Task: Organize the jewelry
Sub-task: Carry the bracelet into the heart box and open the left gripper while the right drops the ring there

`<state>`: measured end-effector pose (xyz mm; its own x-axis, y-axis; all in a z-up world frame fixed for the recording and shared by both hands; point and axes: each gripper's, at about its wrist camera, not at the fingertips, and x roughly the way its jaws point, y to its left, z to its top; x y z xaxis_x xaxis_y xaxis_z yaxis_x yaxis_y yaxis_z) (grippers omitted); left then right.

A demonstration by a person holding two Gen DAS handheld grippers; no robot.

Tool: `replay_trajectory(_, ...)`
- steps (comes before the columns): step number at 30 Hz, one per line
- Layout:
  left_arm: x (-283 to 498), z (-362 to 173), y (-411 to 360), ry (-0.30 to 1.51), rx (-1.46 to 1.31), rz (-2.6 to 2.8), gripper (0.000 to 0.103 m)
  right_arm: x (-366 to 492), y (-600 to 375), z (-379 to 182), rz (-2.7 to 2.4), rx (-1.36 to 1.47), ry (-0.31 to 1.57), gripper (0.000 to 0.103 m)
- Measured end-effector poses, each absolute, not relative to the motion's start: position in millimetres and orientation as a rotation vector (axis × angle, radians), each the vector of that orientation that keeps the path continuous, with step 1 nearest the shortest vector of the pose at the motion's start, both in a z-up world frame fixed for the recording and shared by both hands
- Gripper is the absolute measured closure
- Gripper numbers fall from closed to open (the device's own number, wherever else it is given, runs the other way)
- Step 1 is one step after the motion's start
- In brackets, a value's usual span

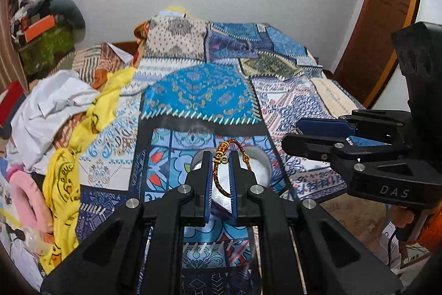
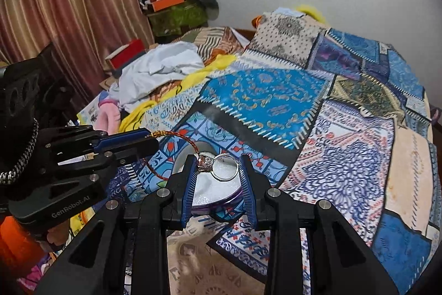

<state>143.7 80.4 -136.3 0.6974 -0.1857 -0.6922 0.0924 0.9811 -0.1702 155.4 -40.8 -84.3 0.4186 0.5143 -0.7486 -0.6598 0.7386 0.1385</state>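
Observation:
My left gripper [image 1: 220, 158] is shut on a red braided bracelet [image 1: 218, 179] with gold beads and holds it over a round white box [image 1: 259, 170] on the patchwork bed cover. In the right wrist view the bracelet [image 2: 182, 140] hangs from the left gripper [image 2: 150, 136]. My right gripper [image 2: 216, 159] is shut on a silver ring with a stone setting [image 2: 221, 166] right above the same white box [image 2: 215, 190]. The right gripper [image 1: 298, 134] also shows in the left wrist view, to the right of the box.
The blue patchwork cover [image 1: 204, 93] spreads over the bed. A pile of white and yellow clothes [image 1: 63, 107] and a pink item [image 1: 27, 192] lie at the left. A wooden door [image 1: 386, 18] stands at the right; curtains [image 2: 69, 4] hang at the left.

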Motion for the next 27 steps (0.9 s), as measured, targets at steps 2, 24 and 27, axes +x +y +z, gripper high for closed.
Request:
replay_trajectory(2, 149.1, -144.9, 83.3, 0.805, -0.142, -0.167, 0.093, 159.1, -36.9, -90.0, 0.746, -0.192, 0.885, 0.075)
replay_trajectory(24, 165.3, -175.1, 100.7, 0.858, -0.158, -0.198, 0.087, 173.4, -5.0, -136.5, 0.78, -0.275, 1.033, 0.075)
replay_trajectory(27, 161.0, -172.3, 106.0, 0.847, -0.15, -0.175, 0.083, 173.4, -3.4, -138.8, 0.772, -0.284, 1.042, 0.075)
